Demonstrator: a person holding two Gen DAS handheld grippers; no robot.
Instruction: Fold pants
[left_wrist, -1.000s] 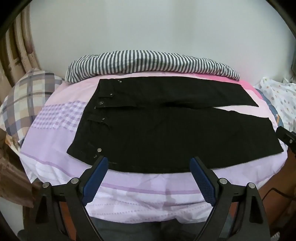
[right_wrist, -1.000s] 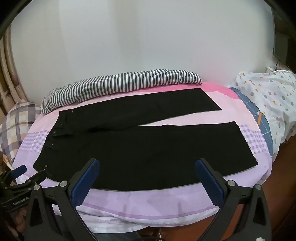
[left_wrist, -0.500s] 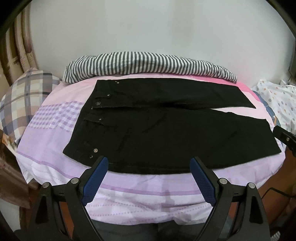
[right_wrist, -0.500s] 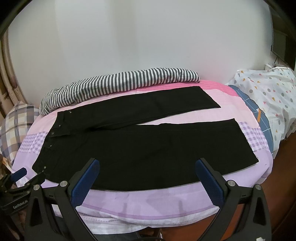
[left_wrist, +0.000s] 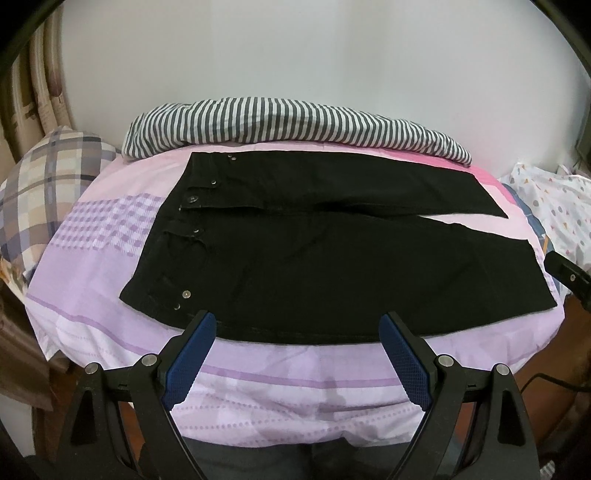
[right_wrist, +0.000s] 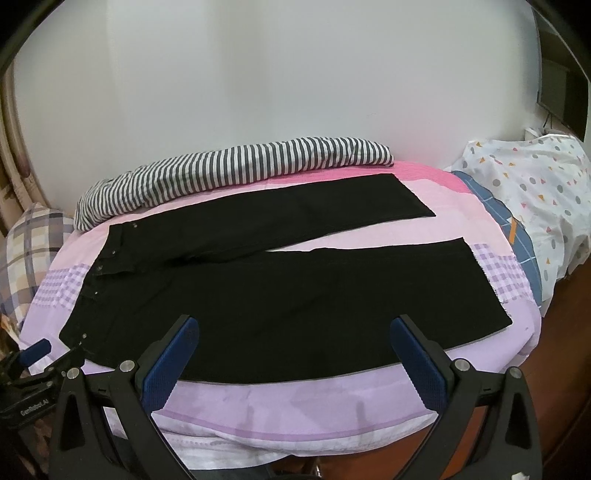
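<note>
Left wrist view: black pants (left_wrist: 332, 254) spread flat on a pink and lilac bedsheet (left_wrist: 280, 373), waistband at left, legs running right and parting into a narrow V. Left gripper (left_wrist: 295, 325) held wide open at the near edge of the bed, blue pads (left_wrist: 188, 358) apart, nothing between them; left fingertip just over the near hem of the pants by the waist rivets, right fingertip over the near edge of the near leg. No contact clearly visible. Striped bedding (left_wrist: 295, 122) rolled along the far edge against the wall, plaid pillow (left_wrist: 44, 184) at far left, patterned white quilt (left_wrist: 554, 206) at right.

Right wrist view: same pants (right_wrist: 295, 295) seen from further right, near leg's cuff ending close to the right edge of the sheet (right_wrist: 295, 406). Right gripper (right_wrist: 295, 325) likewise spread wide and empty, both fingertips overlapping the near leg in view, hovering near its near edge. Part of the left gripper (right_wrist: 37, 354) visible low at left, beside the waistband corner.
</note>
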